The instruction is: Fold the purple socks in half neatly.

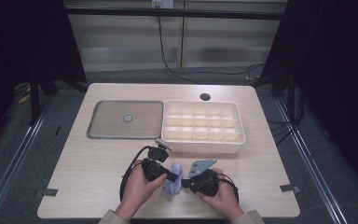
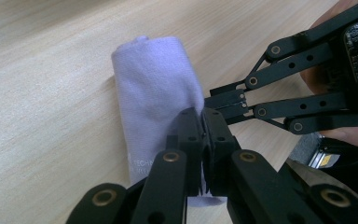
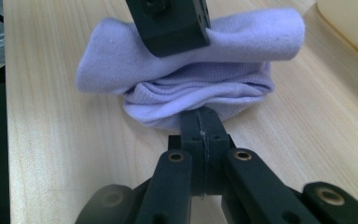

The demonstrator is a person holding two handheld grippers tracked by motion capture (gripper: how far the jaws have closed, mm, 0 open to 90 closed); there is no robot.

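Note:
A folded lavender cloth point(image 1: 173, 183) lies on the wooden table point(image 1: 88, 172) near its front edge, between a person's two hands. My left gripper point(image 1: 172, 177) comes at it from the left, and its jaws point(image 2: 201, 117) are shut on the cloth's point(image 2: 154, 93) side edge. From the right, my right gripper point(image 1: 182, 183) has its jaws point(image 3: 200, 119) shut on the near lower fold of the cloth point(image 3: 223, 74). The two gripper tips nearly meet at the cloth. In the right gripper view the left gripper's tip point(image 3: 172, 23) sits over the top fold.
A cream box with several small compartments point(image 1: 240, 132) stands behind the hands, right of centre. To its left lies a flat grey tray point(image 1: 107, 126) with a small round object point(image 1: 127, 118) on it. A dark hole point(image 1: 205, 96) marks the table's far edge.

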